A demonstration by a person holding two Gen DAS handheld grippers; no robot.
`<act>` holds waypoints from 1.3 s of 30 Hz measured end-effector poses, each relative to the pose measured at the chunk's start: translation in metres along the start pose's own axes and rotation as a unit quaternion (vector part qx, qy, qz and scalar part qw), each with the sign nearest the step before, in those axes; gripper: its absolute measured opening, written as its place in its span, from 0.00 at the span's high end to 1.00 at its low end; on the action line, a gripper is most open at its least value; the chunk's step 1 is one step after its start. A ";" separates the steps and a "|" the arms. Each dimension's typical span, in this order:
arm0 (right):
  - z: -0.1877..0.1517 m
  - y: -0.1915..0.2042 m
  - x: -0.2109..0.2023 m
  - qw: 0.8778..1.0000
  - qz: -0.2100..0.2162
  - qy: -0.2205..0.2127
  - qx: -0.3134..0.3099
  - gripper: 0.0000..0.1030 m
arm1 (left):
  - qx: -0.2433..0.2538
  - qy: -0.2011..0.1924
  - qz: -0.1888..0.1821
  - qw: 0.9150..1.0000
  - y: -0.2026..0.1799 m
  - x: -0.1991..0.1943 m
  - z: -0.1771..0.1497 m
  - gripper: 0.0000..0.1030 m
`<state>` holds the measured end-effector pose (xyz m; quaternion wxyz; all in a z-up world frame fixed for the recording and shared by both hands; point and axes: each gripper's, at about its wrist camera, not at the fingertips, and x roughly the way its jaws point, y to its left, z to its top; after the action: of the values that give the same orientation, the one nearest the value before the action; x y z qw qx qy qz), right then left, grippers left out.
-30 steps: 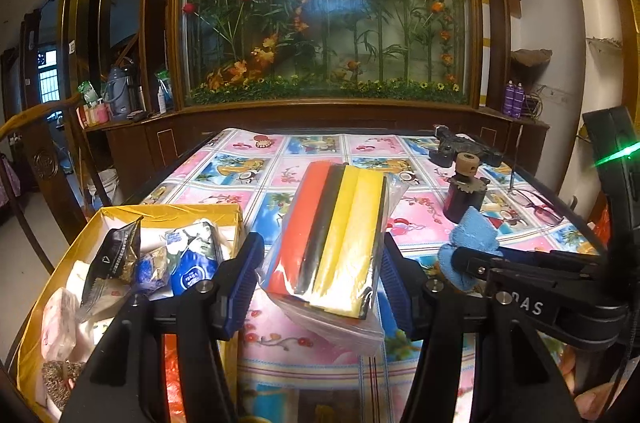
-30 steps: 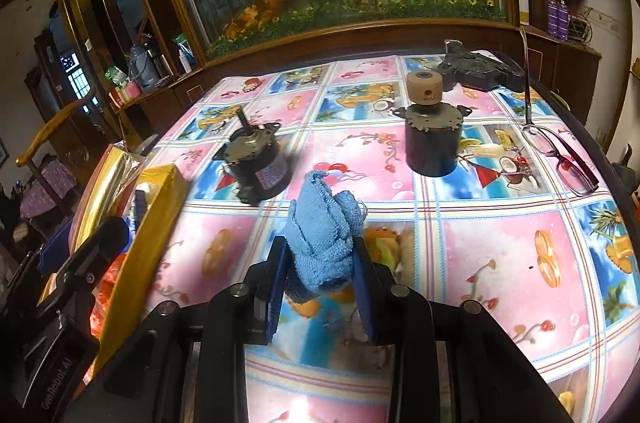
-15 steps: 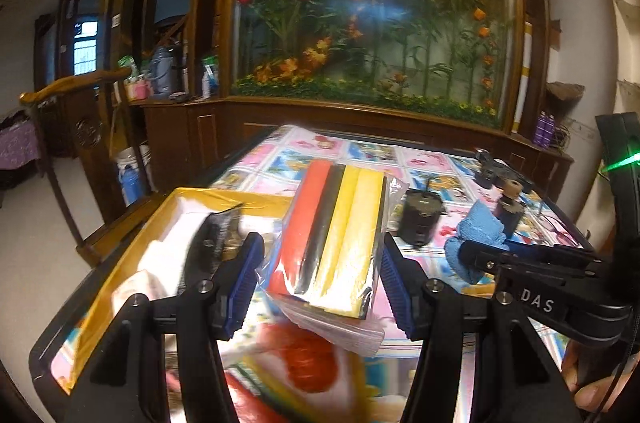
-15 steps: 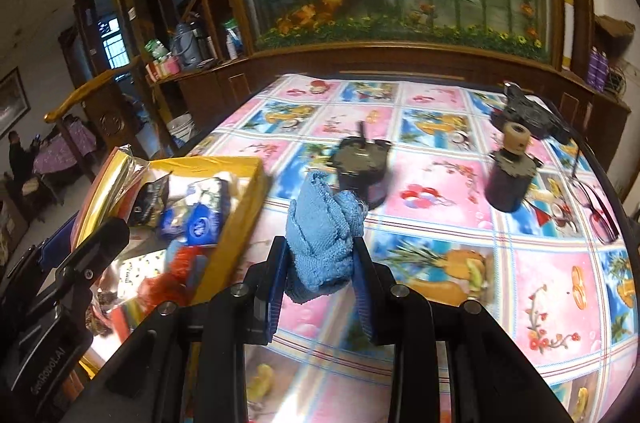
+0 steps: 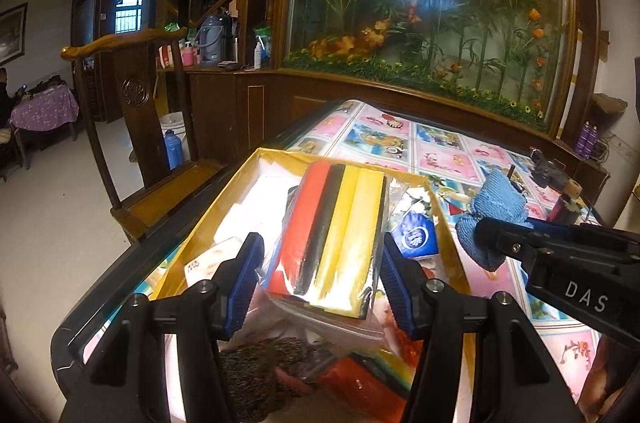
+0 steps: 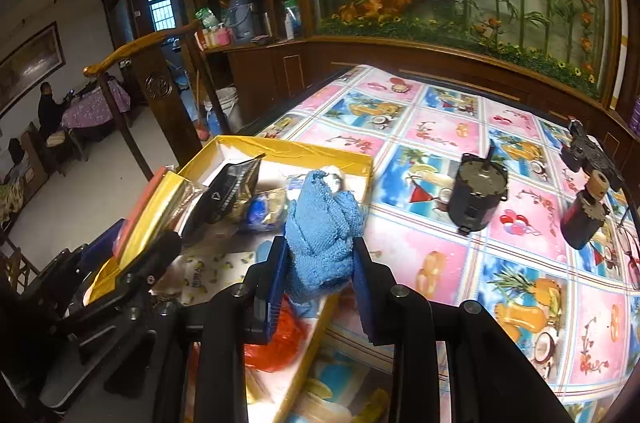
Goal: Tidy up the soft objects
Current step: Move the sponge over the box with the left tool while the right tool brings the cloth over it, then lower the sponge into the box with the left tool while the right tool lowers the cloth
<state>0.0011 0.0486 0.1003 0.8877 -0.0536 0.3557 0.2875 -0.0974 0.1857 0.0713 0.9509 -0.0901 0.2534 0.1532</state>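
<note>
The table (image 6: pixel 500 263), under its pink-and-blue cartoon oilcloth, fills the right half of my right wrist view. At its left edge sits the yellow cardboard box (image 5: pixel 280 157), taking up the lower centre of my left wrist view. Inside it I see a black foil pouch (image 6: pixel 228 189) leaning near the far left corner, a blue-and-white packet (image 5: pixel 414 235) against the right wall, a dark wiry scrubber (image 5: pixel 260 375) at the bottom, and something red-orange (image 6: pixel 276 339) in the near part; the rest is a bright jumble I cannot sort out.

My left gripper (image 5: pixel 322 279) sits over the box with its blue pads pressed against the sides of a clear bag of red, black and yellow sponge strips (image 5: pixel 336 243), which stands upright between them, above the box's contents.

My right gripper (image 6: pixel 320 275) is pinched onto a crumpled blue cloth (image 6: pixel 322 235), held over the box's right wall, in the lower centre of that frame.

Smaller things stand on the oilcloth at right: a black geared motor (image 6: pixel 476 199) and, further right, a second motor with a tan spool (image 6: pixel 586 219).
</note>
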 end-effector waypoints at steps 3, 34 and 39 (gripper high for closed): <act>-0.001 0.008 0.007 1.000 0.004 0.009 -0.006 0.67 | -0.003 0.005 0.004 1.000 0.004 0.003 -0.001 0.45; 0.000 0.025 0.045 0.999 0.008 0.043 -0.024 0.67 | -0.010 0.020 0.012 1.000 0.019 0.012 -0.005 0.45; 0.000 0.025 0.046 0.999 0.009 0.044 -0.023 0.67 | -0.012 0.020 0.013 1.000 0.019 0.012 -0.005 0.45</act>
<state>0.0140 0.0912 0.0733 0.8672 -0.0836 0.3881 0.3007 -0.0962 0.2054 0.0589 0.9426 -0.1007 0.2713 0.1668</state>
